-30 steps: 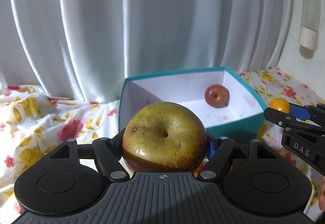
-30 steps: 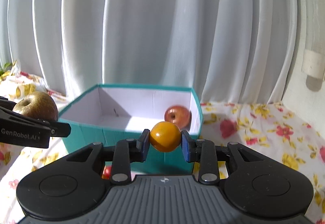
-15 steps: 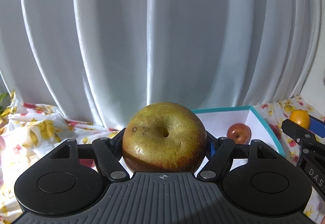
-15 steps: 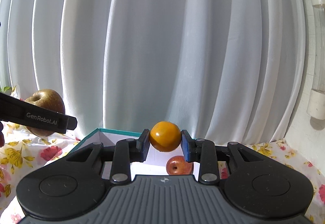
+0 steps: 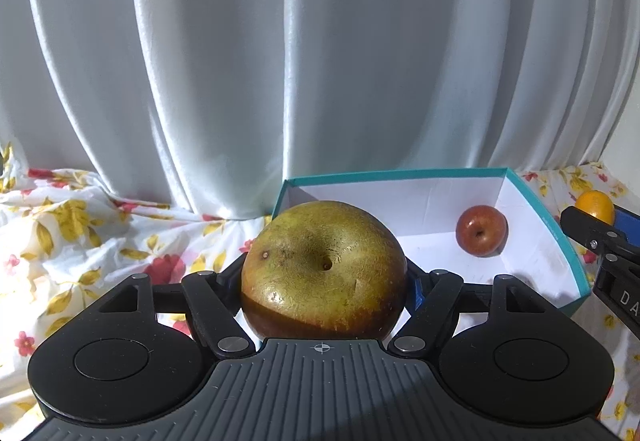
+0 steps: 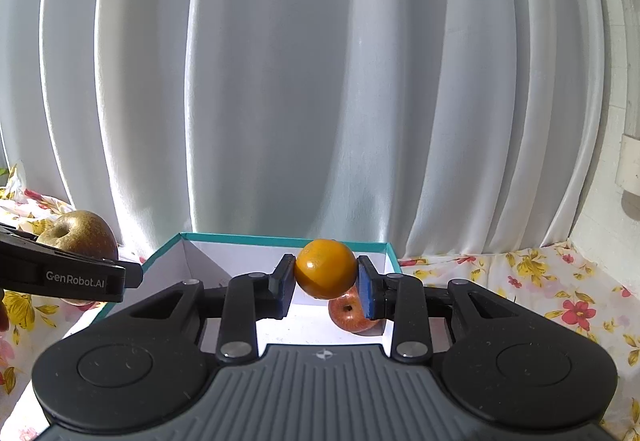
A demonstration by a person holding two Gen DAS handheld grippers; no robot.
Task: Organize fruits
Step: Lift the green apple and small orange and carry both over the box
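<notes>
My left gripper [image 5: 324, 281] is shut on a large green-brown apple [image 5: 324, 269], held just in front of the left near corner of a teal box [image 5: 560, 241] with a white inside. A small red apple [image 5: 482, 230] lies in the box at its right side. My right gripper [image 6: 325, 277] is shut on a small orange [image 6: 325, 268], held above the box's [image 6: 280, 239] near edge, with the red apple [image 6: 350, 313] below it. The orange [image 5: 595, 206] also shows at the right edge of the left wrist view; the green-brown apple [image 6: 80, 237] at the left of the right wrist view.
The box stands on a floral cloth [image 5: 80, 241] that covers the surface. A white pleated curtain [image 5: 320, 61] hangs close behind the box. A white wall with a hanging clear bottle [image 6: 628, 61] is at the far right.
Both grippers rose with their fruits, then dropped a little; the box sits lower in both views than a second ago. Both grips are unchanged.
</notes>
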